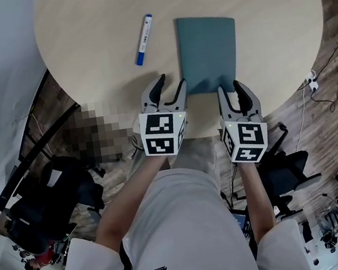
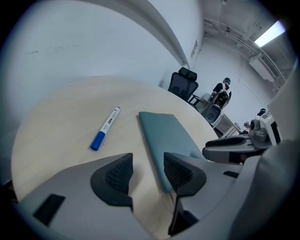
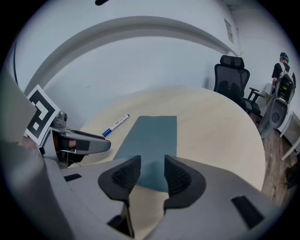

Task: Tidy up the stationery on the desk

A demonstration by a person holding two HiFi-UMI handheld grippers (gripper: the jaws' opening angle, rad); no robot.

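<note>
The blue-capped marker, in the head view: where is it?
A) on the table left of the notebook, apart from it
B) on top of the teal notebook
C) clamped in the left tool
A: the marker lies on the table left of the teal notebook, with bare tabletop between them.

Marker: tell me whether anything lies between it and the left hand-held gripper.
Nothing visible does. The marker lies on bare table ahead of the open left hand-held gripper. The teal notebook sits to the marker's right, off that path.
</note>
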